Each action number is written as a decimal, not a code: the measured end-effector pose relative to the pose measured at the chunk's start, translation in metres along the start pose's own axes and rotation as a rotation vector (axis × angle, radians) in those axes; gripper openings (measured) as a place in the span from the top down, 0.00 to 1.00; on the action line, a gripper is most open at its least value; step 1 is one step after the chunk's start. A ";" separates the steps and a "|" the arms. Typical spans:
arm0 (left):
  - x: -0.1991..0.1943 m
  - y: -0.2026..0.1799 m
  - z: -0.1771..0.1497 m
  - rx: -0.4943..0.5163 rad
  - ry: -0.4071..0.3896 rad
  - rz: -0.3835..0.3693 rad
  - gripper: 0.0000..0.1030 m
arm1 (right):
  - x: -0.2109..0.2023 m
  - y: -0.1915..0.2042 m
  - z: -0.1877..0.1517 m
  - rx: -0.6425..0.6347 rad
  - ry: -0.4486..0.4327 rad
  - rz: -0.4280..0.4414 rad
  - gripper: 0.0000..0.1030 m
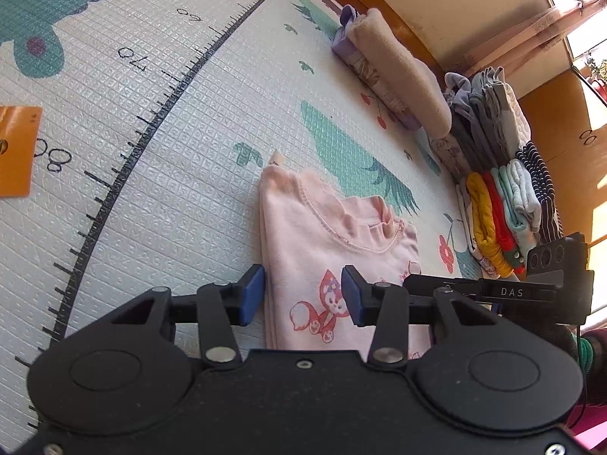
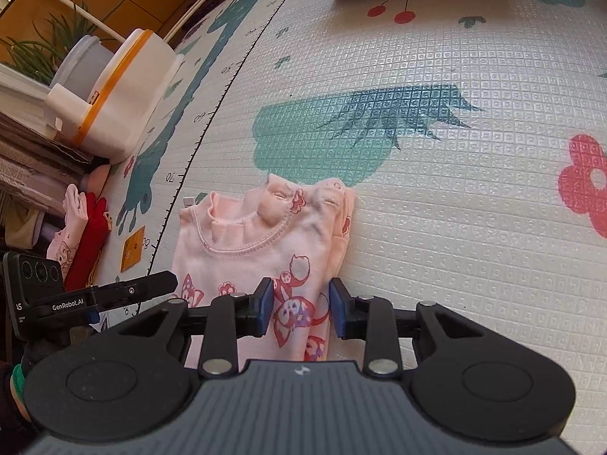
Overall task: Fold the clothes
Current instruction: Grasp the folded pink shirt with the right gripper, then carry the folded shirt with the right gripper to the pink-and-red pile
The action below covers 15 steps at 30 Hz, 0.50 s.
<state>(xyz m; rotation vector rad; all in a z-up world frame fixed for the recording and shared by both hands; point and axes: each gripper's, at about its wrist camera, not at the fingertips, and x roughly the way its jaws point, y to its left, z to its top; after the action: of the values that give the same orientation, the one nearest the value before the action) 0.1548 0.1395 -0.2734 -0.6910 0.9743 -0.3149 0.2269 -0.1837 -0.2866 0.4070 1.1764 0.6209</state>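
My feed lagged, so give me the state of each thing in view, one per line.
Left tool: open, straddling the shirt's left edge.
Right tool: open, straddling the shirt's right edge.
Pink shirt: partly folded, sides turned in, flat on the mat.
Clothes stack: folded, piled at the mat's edge.
White container: lid on.

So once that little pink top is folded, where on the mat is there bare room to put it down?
The widest bare patch is right of the pink top, toward the red flower print. Mat is also bare between the top and the ruler line. The far edge is crowded: folded stacks line it. The white tub and clothes fill the left side.
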 end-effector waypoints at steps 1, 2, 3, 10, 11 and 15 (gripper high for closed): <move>0.001 0.002 -0.001 -0.022 -0.006 -0.005 0.64 | 0.000 0.001 -0.001 -0.004 -0.003 -0.003 0.68; 0.001 0.002 -0.002 -0.035 -0.013 -0.009 0.64 | 0.001 0.001 -0.001 -0.001 -0.003 -0.005 0.69; 0.003 0.001 -0.002 -0.032 -0.016 -0.003 0.67 | 0.001 0.000 -0.001 0.003 -0.001 -0.007 0.73; 0.005 0.009 -0.004 -0.101 -0.024 -0.040 0.93 | 0.006 0.009 0.008 0.022 0.014 0.004 0.85; 0.002 0.009 -0.005 -0.105 -0.039 -0.049 0.93 | 0.004 0.014 0.011 0.019 0.009 0.007 0.85; -0.018 0.009 -0.006 -0.138 -0.110 -0.082 0.93 | -0.002 0.040 0.028 -0.022 -0.006 0.021 0.85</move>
<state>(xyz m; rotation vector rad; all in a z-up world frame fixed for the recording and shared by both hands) 0.1397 0.1531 -0.2697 -0.8669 0.8696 -0.2804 0.2432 -0.1534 -0.2517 0.4032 1.1601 0.6500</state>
